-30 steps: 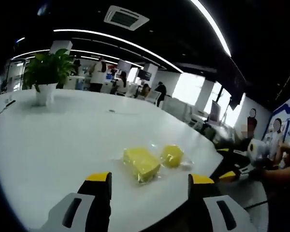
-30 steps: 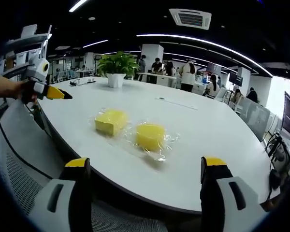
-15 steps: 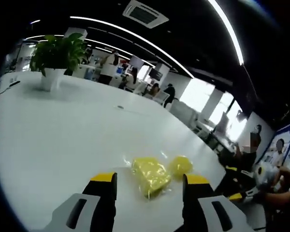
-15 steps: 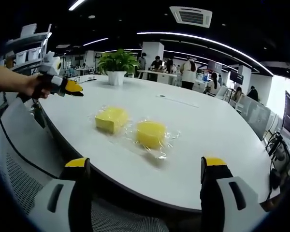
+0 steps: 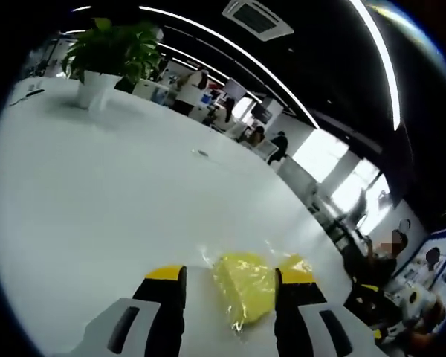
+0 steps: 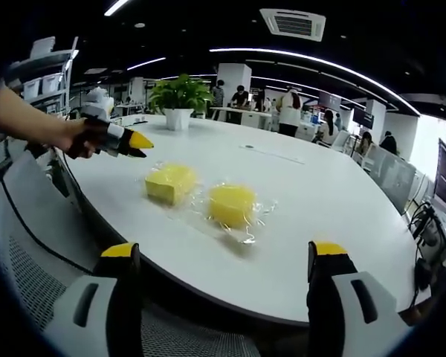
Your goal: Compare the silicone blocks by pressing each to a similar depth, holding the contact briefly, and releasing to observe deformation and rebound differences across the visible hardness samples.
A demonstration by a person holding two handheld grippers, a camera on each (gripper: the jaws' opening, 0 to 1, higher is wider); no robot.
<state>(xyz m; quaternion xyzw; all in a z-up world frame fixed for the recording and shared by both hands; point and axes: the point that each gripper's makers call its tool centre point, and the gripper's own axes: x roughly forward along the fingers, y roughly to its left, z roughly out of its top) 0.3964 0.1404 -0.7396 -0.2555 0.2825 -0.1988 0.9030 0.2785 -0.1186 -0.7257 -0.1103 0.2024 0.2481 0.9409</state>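
— Left tool (image 5: 227, 286) hovers low over the white desk (image 5: 97, 193), jaws spread, nothing between them. The wrapped square yellow block (image 5: 247, 288) lies just ahead, between the jaw tips.

— And from the other side?

— Right tool (image 6: 221, 256) sits back off the desk edge, level, jaws wide apart and bare. Ahead of it the square block (image 6: 169, 184) and the round yellow block (image 6: 231, 205) lie side by side. A hand (image 6: 80, 137) points the left tool's yellow tips toward the square block, apart from it.

— Long axis?

— Cannot tell.
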